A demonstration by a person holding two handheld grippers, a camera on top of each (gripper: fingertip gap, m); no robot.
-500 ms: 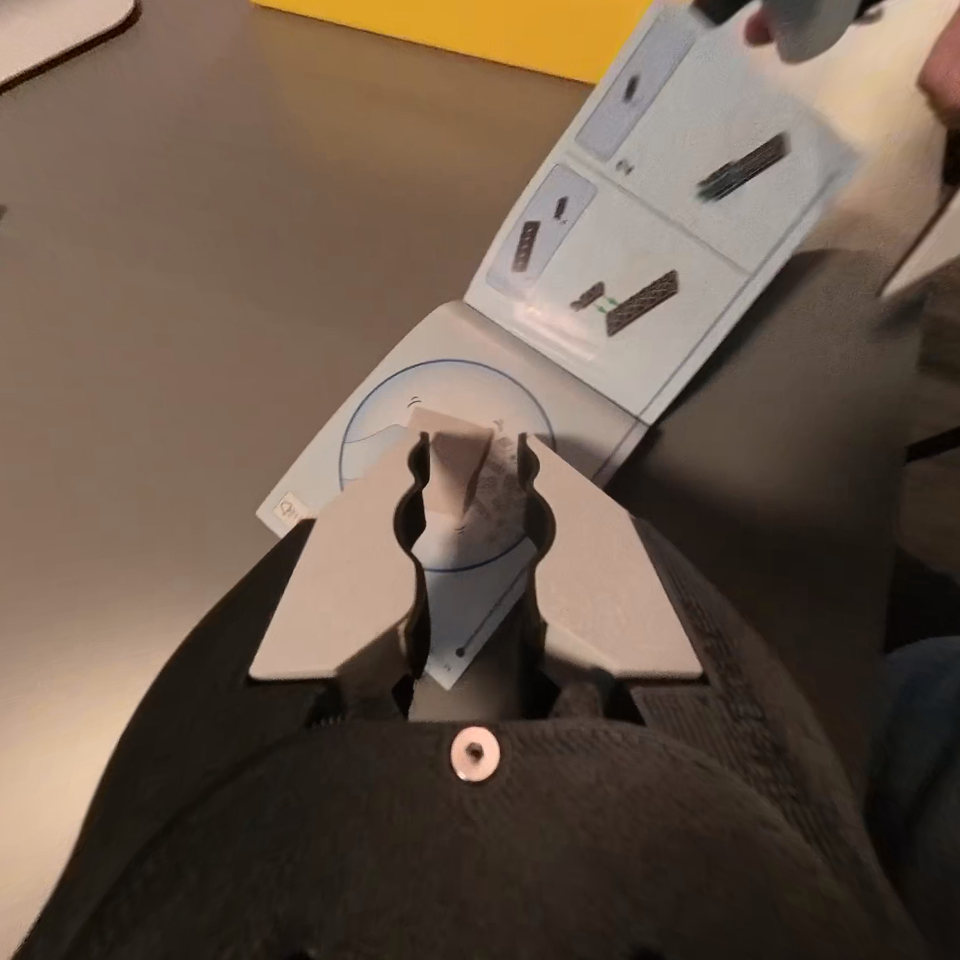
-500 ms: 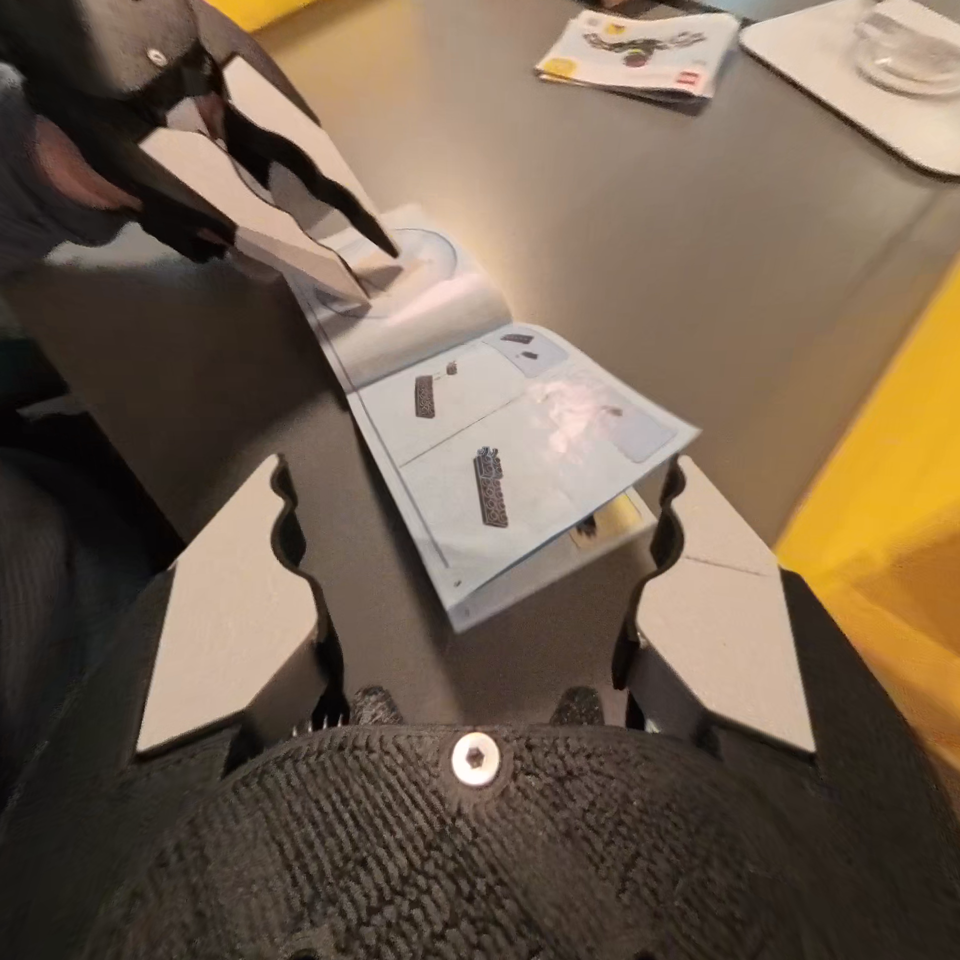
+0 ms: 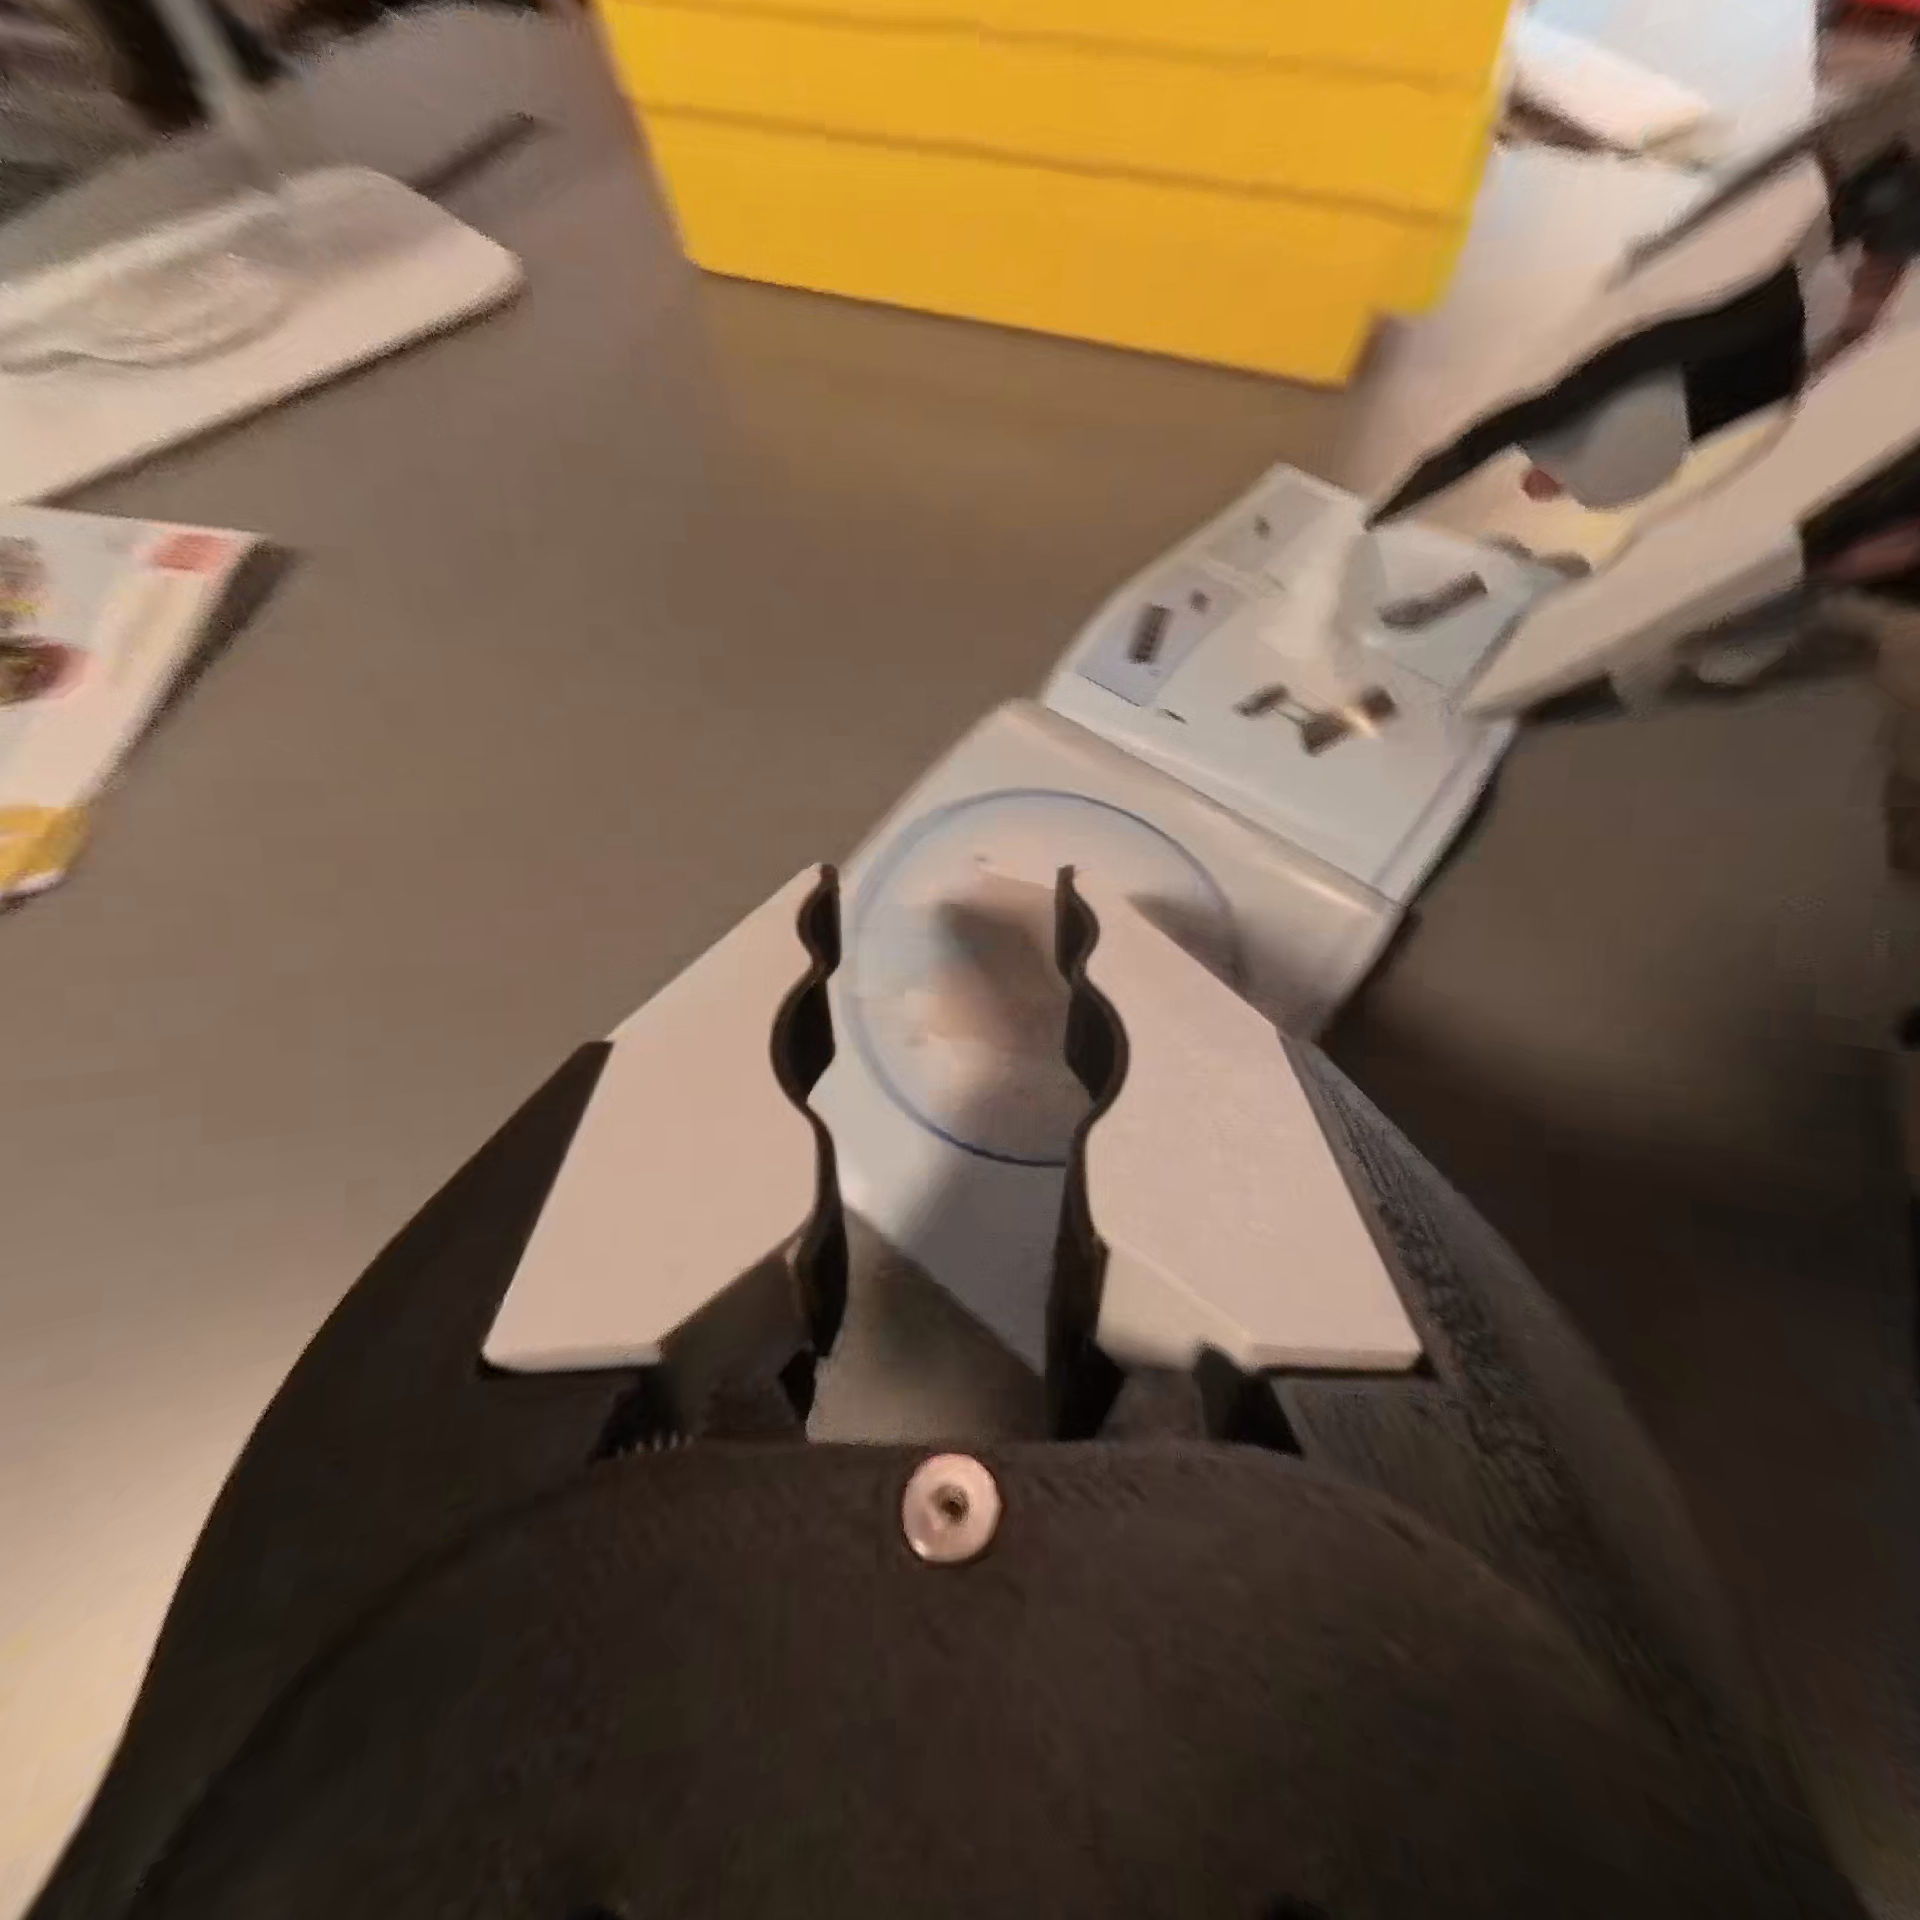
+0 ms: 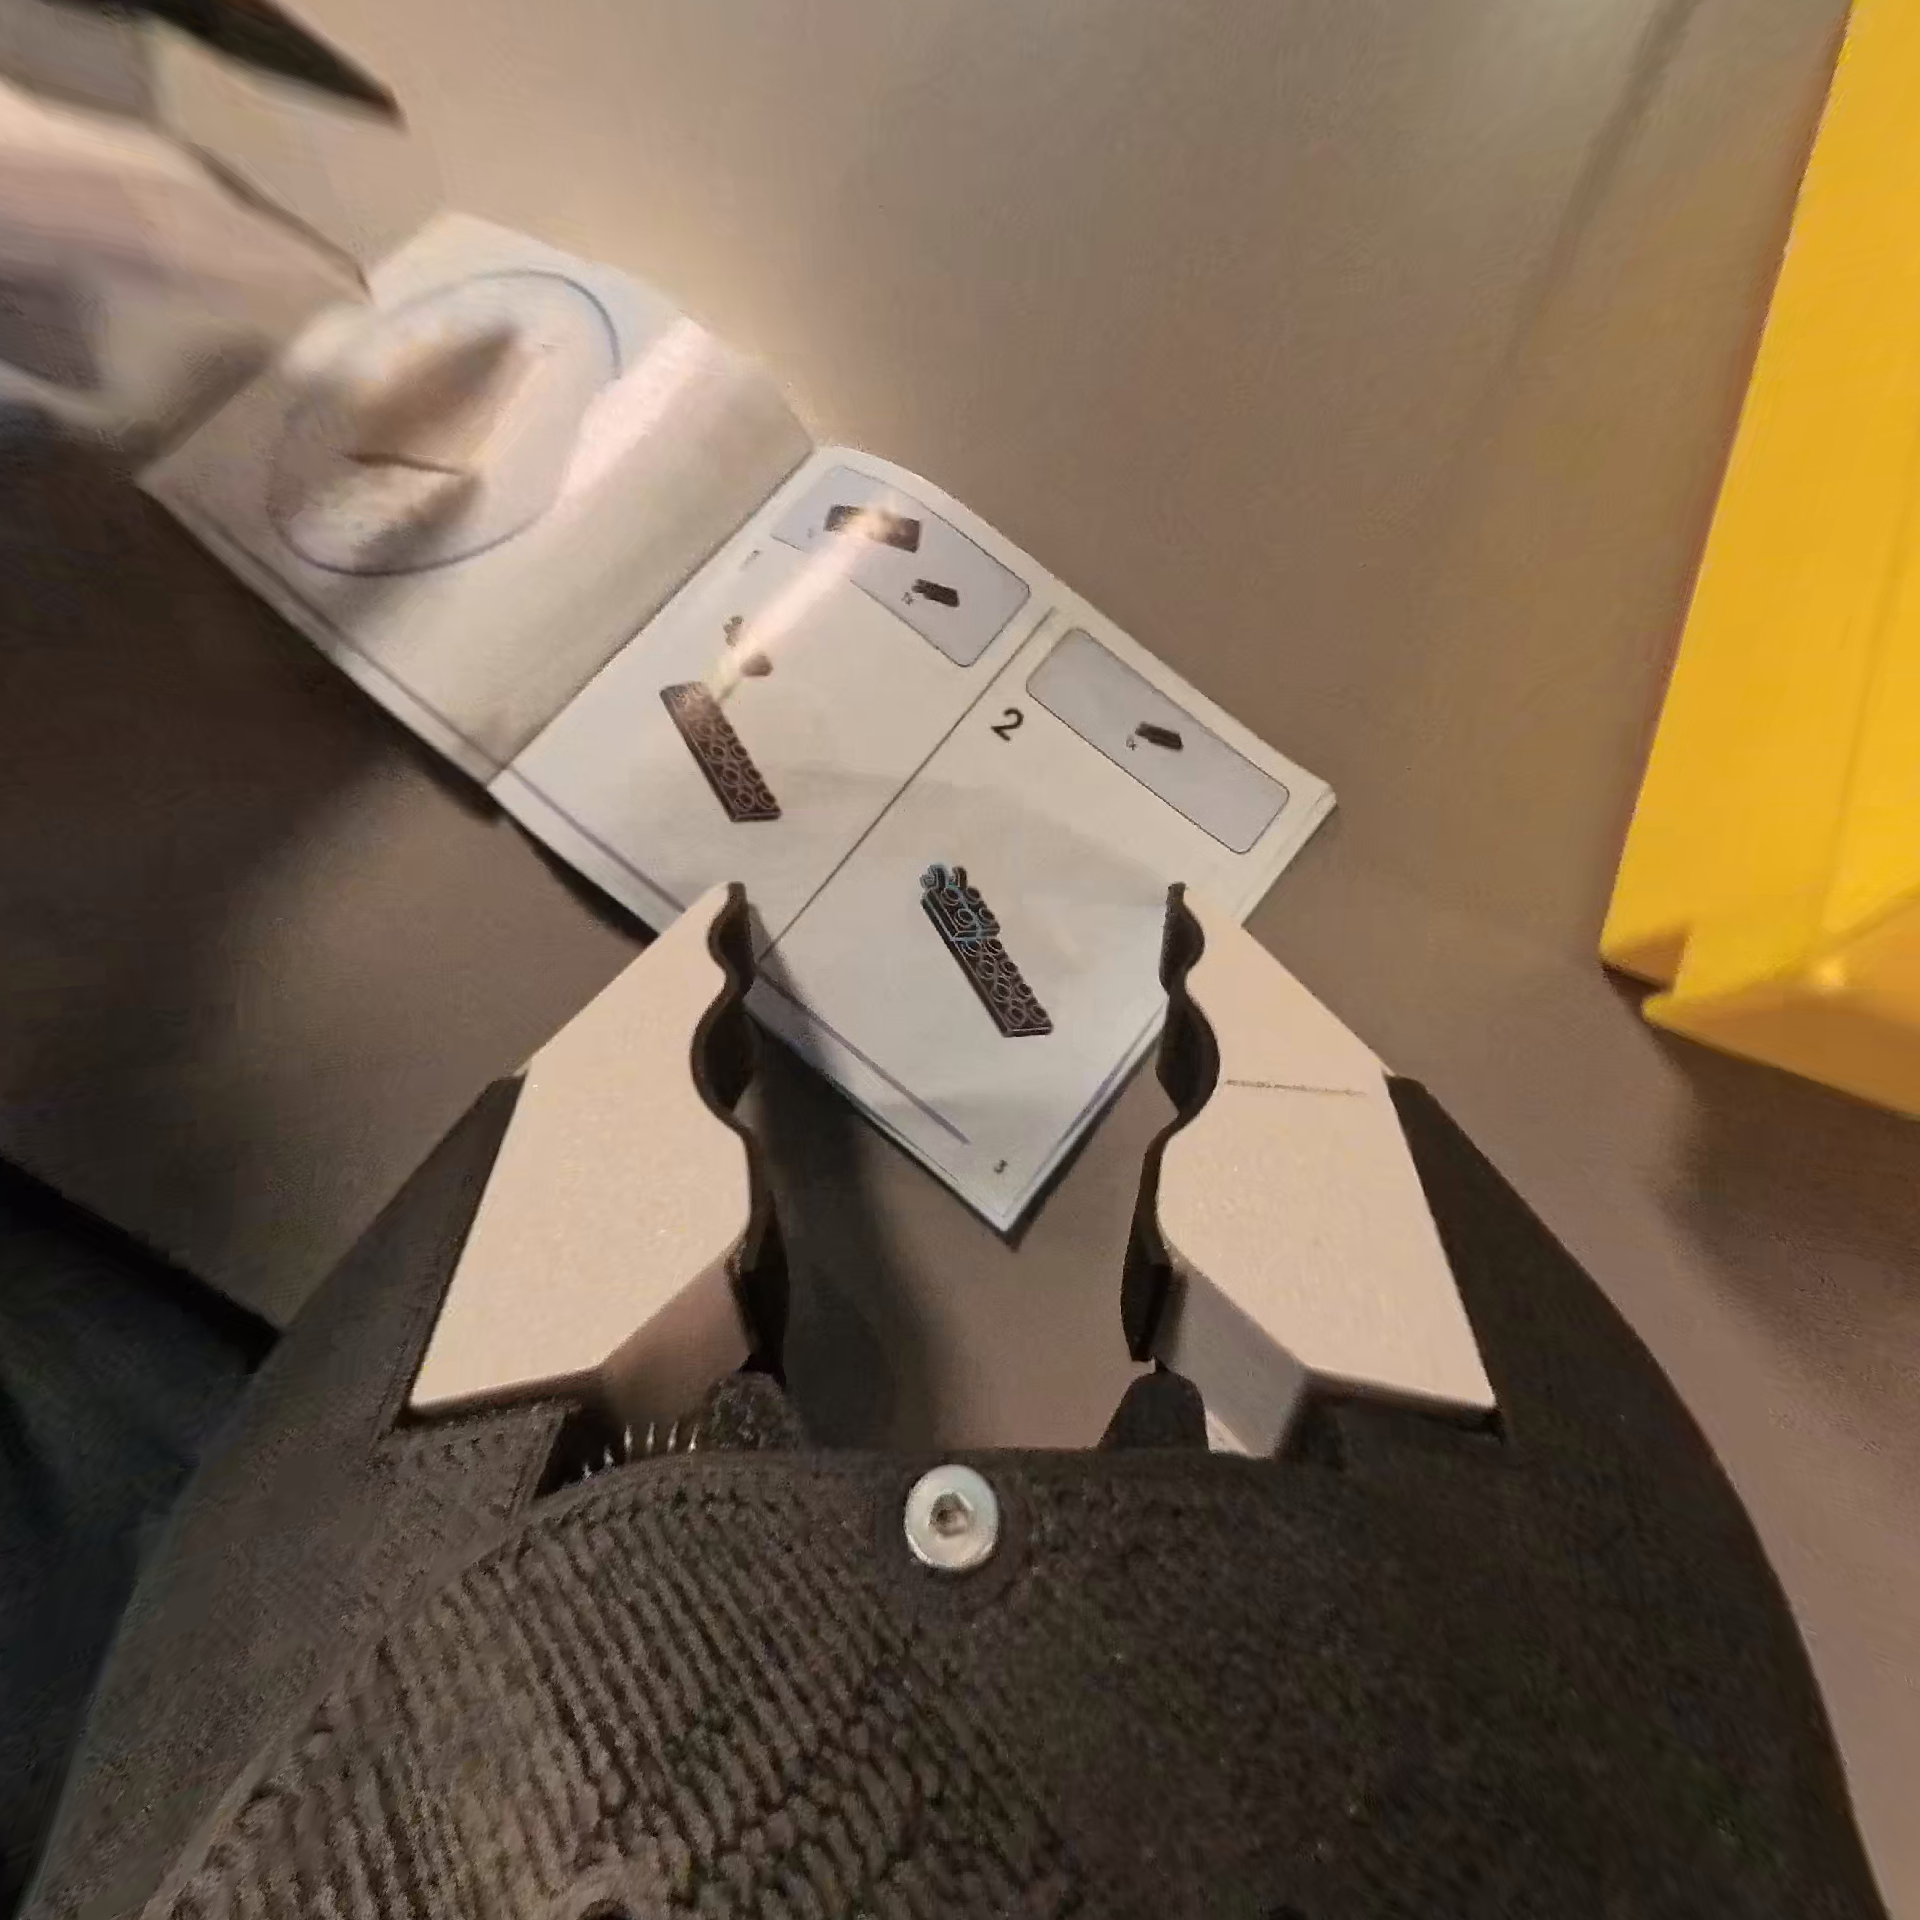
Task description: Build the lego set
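Left gripper point(image 3: 943, 894) sits closest in its own view, fingers parted with a clear gap and nothing between them. Through that gap you see the near page of the booklet point(image 3: 1195, 831), the one with the big blue circle printed on it. The booklet lies open and flat on the brown table point(image 3: 540, 665), close to the table's near edge.

Right gripper point(image 4: 956, 904) is spread even wider, also empty, hovering just over the near corner of the booklet's other page (the one with drawings of a dark studded plate and small parts boxes). From the left view, that same gripper comes in from the upper right, with its tips over the far page; whether they actually touch the paper I can't tell, it's too smeared.

No loose bricks that I can make out, only the printed ones.

Further out: a yellow box point(image 3: 1049, 177) stands on the table beyond the booklet, off to the right side in the right view. A second, closed booklet point(image 3: 94, 665) lies at the left edge, and past that is a white tray point(image 3: 260, 301) with something clear and crinkly on it, pretty blurry.
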